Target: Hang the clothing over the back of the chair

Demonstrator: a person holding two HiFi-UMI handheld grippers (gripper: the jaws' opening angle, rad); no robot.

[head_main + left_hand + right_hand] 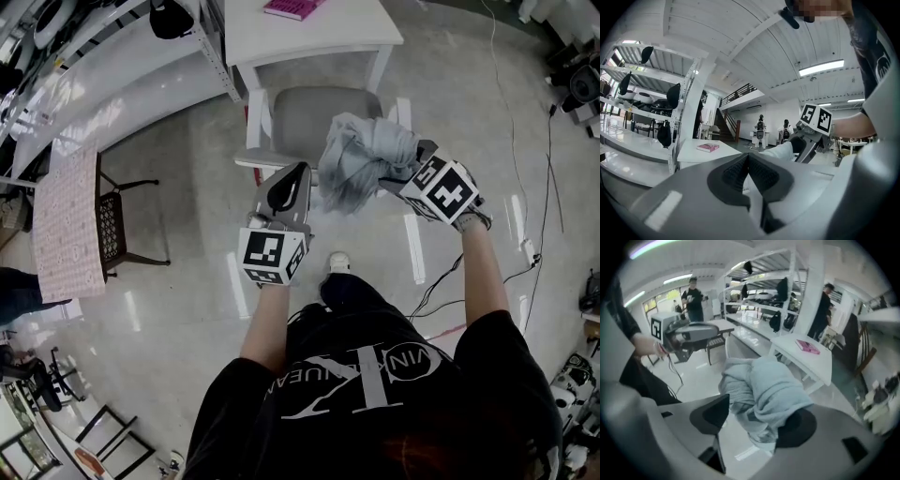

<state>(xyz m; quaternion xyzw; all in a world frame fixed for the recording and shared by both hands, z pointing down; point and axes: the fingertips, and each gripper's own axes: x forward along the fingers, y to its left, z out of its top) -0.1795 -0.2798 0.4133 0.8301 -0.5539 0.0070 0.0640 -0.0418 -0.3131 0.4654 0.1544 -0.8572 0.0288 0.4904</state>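
I'm working in a large open lab or workshop hall, not a home. Ahead and left of my left tool (749,164) stands a tall white metal shelving rack (683,108) hung with black rounded objects (673,95). Farther ahead a dark staircase (729,127) climbs to a railed mezzanine (740,91) under long ceiling strip lights (821,67). Beneath that tool spreads a glossy pale floor (187,187), with thin black cables (547,169) trailing well off to its right. A white rectangular worktop (281,42) stands just ahead.
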